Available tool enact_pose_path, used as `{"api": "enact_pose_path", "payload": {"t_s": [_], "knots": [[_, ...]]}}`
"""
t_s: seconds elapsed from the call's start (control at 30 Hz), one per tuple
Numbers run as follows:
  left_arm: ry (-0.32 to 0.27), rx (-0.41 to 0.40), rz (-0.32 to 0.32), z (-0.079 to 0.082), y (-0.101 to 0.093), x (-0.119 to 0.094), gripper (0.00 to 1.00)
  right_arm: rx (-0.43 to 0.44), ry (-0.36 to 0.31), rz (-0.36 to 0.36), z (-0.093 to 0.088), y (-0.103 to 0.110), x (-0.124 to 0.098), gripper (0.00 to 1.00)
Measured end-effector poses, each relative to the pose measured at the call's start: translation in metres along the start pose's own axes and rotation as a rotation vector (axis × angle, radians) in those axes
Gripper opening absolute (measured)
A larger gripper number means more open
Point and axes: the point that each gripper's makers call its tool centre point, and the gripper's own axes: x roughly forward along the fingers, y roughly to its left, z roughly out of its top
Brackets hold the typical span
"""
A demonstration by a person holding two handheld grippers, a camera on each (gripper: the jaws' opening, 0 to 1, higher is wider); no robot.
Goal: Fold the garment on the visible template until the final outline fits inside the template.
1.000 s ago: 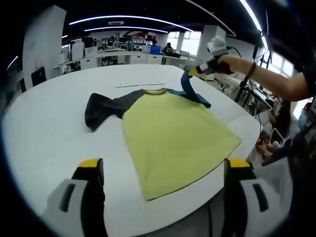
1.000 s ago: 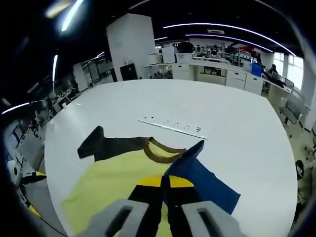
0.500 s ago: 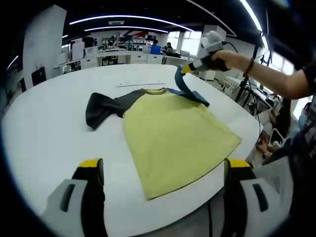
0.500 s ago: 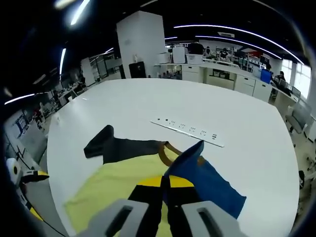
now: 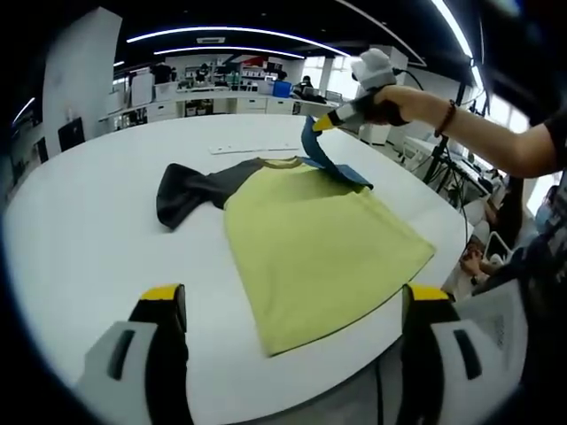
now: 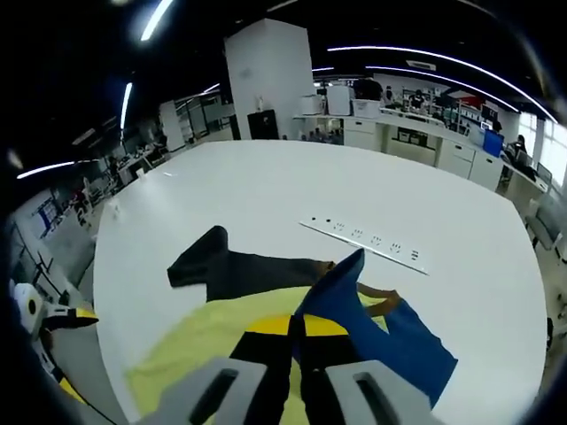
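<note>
Shirt (image 5: 319,243): yellow body, dark sleeve (image 5: 190,190), blue sleeve (image 5: 330,166). Lies flat on white counter (image 5: 80,239), hem toward near edge.
Handling (judged): light, limp, drapes; no stiffness. Best taken by pinch at sleeve end or hem corner.
Right tool (image 6: 295,329): closed on blue sleeve tip, sleeve lifted off counter.
Left tool (image 5: 288,305): jaws apart, holding nothing, hovering short of hem.
Power strip (image 6: 365,241): on counter beyond collar.
Change: right tool higher and further over body; blue sleeve pulled more upright.
</note>
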Motion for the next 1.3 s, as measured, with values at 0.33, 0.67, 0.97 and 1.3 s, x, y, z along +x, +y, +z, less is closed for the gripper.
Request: {"api": "enact_pose_path", "payload": {"t_s": [0.33,0.67,0.97,1.3], "knots": [[0.005,-0.002,0.005,-0.001,0.003,0.000,0.99,-0.036,0.004,0.037,0.001,0.021,0.010,0.00],[0.010,-0.020,0.024,-0.004,0.010,0.001,0.98,-0.074,0.004,0.096,0.002,0.046,0.017,0.00],[0.010,-0.026,0.029,-0.006,0.013,0.001,0.99,-0.106,0.020,0.122,-0.003,0.062,0.028,0.00],[0.014,-0.030,0.027,-0.008,0.017,0.002,0.99,-0.107,0.041,0.129,-0.016,0.066,0.048,0.00]]}}
